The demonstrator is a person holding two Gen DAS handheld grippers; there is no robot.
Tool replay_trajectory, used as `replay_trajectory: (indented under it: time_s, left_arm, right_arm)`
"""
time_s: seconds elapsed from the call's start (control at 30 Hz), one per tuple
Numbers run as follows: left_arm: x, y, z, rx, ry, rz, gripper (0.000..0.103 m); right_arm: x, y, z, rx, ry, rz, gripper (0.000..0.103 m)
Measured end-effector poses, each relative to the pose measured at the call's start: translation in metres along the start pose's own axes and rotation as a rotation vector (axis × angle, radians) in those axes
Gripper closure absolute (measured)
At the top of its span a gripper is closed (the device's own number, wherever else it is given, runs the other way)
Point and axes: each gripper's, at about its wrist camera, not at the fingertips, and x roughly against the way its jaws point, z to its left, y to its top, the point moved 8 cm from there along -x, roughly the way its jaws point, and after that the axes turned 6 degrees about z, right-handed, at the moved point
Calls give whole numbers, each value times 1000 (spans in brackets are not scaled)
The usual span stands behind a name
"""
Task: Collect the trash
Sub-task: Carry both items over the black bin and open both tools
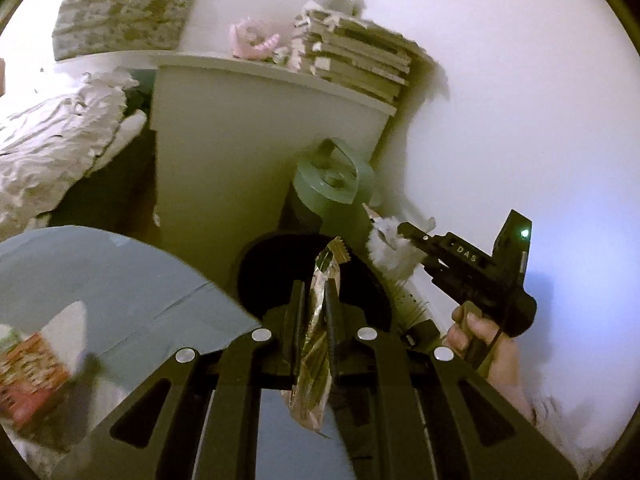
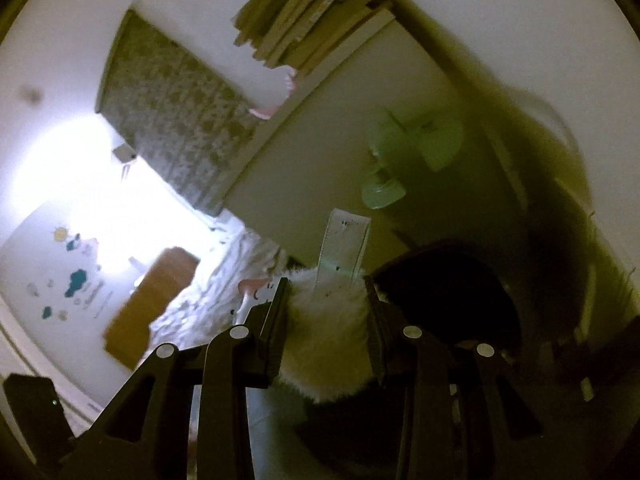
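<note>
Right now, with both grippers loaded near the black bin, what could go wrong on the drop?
The foil wrapper hangs long and limp from the left gripper, so on release it may catch the black bin rim and fall outside. The right gripper grips crumpled white tissue with a paper strip poking out; the strip could slip free. Both grippers crowd the same opening and might collide.

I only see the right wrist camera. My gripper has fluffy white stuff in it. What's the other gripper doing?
Observer: The left gripper is shut on a shiny foil wrapper.
Operator: Where's it pointing?
Observer: At the black bin. Your right gripper, with the white wad, is just to its right.
Operator: Any more trash?
Observer: Maybe. A red printed packet lies on the blue table, left of the bin, but it is too blurred to tell.
</note>
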Motion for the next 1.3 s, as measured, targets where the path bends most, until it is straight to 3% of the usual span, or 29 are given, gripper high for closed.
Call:
replay_trajectory:
  time_s: [0.23,0.67,0.87,0.93,1.0,1.07,1.3]
  left_arm:
    - [-48,7,-10,-15,-23,53,92]
    - [-96,14,-17,3,-35,109,92]
    - [-103,18,-15,25,-39,98,88]
    - [-104,17,-14,34,-37,100,82]
    - [-100,17,-12,39,-35,93,57]
    - [-93,16,-11,45,-28,76,43]
    - [-51,14,-3,53,-10,32,41]
  right_arm:
    - [-4,-3,-23,-2,-68,30,68]
    - [-6,-11,-42,-37,-139,58,68]
    - [-3,-9,-49,-80,-140,43,55]
    - [-1,-9,-48,-86,-137,28,36]
    - [3,-8,-46,-81,-143,5,29]
    - [3,-9,-42,-68,-135,4,29]
    - [-7,-19,-23,2,-117,43,29]
